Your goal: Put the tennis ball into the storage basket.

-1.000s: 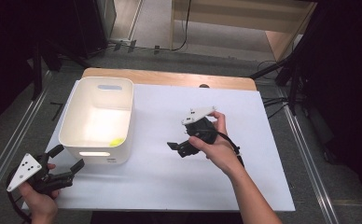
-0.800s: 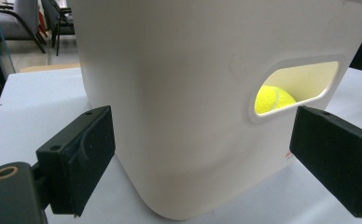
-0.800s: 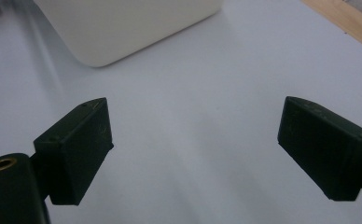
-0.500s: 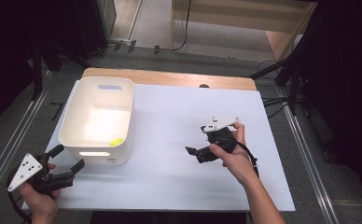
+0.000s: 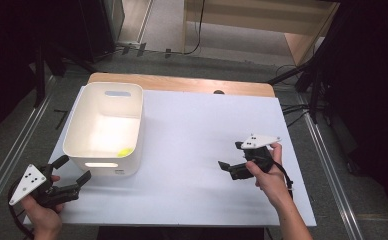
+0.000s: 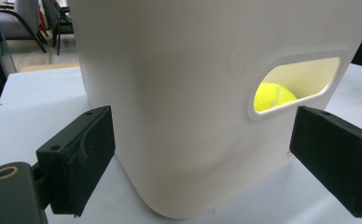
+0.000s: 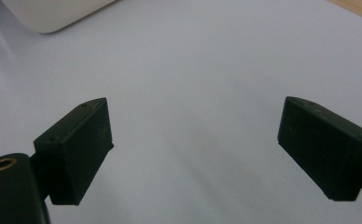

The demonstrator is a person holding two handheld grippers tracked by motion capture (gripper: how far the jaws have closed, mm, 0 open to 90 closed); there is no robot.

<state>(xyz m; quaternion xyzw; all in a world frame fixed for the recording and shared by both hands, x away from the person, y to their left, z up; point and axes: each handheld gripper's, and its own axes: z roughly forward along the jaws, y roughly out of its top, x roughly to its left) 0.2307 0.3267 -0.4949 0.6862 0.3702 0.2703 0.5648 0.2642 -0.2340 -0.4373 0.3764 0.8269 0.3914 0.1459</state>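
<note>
The left gripper [image 5: 74, 175] is spread wide, empty, just short of the bin [image 5: 82, 131] holding a ball [image 6: 273, 95]. The right gripper [image 5: 230, 161] gapes wide over the bare table [image 5: 192, 130], grasping nothing.

This looks like a lab or recording studio rather than a home. The tabletop [image 5: 192, 150] is covered with plain white sheeting, its wooden far edge left bare, and stands on a grey floor [image 5: 162, 30]. Metal rails [image 5: 12, 150] run along the floor past the tabletop's left and right edges, black stand legs [image 5: 292, 75] and loose cables [image 5: 198, 30] lie beyond its far corners, and office chairs [image 6: 25, 23] stand in the background of the left gripper view.
</note>
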